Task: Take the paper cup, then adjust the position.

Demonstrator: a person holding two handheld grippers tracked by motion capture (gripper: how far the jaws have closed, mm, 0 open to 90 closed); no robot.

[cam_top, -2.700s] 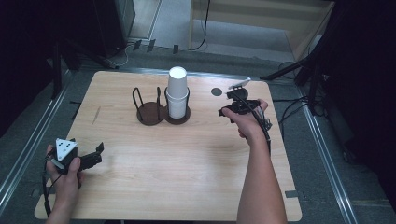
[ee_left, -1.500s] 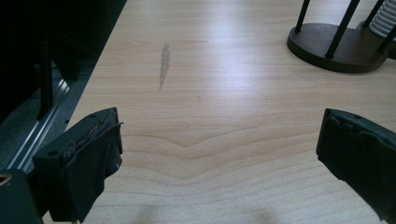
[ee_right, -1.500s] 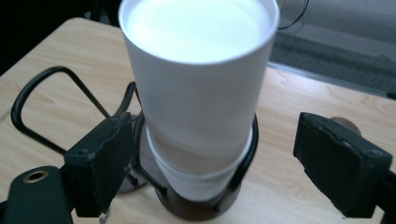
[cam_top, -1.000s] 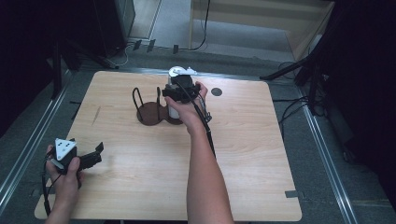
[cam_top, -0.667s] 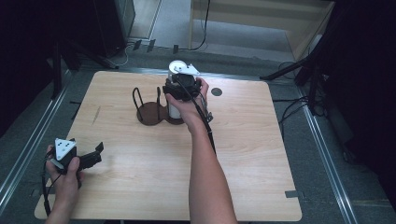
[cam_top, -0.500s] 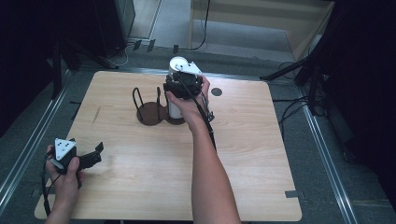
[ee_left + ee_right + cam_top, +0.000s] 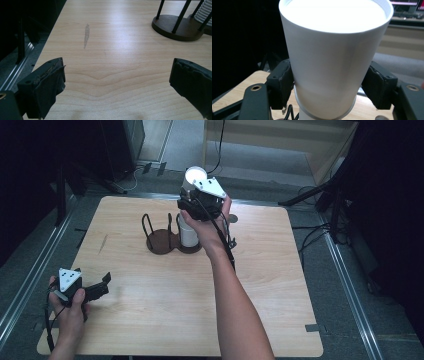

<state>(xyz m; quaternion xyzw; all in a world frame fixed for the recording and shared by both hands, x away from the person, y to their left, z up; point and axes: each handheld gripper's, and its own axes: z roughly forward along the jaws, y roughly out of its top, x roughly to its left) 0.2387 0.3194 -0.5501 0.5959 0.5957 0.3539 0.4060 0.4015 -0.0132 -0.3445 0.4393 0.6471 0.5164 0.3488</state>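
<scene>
Pinching the top white cup (image 7: 335,57) above the stack in the dark rack (image 7: 165,241), the right gripper's (image 7: 196,202) fingers (image 7: 280,83) should lift straight up while the left gripper (image 7: 117,82) rests spread.

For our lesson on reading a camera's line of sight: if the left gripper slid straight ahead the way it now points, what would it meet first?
Mostly bare wooden table. The left gripper, jaws open, aims ahead; the dark two-ring cup holder lies ahead to the right, probably just off its line, though depth is unclear.
</scene>
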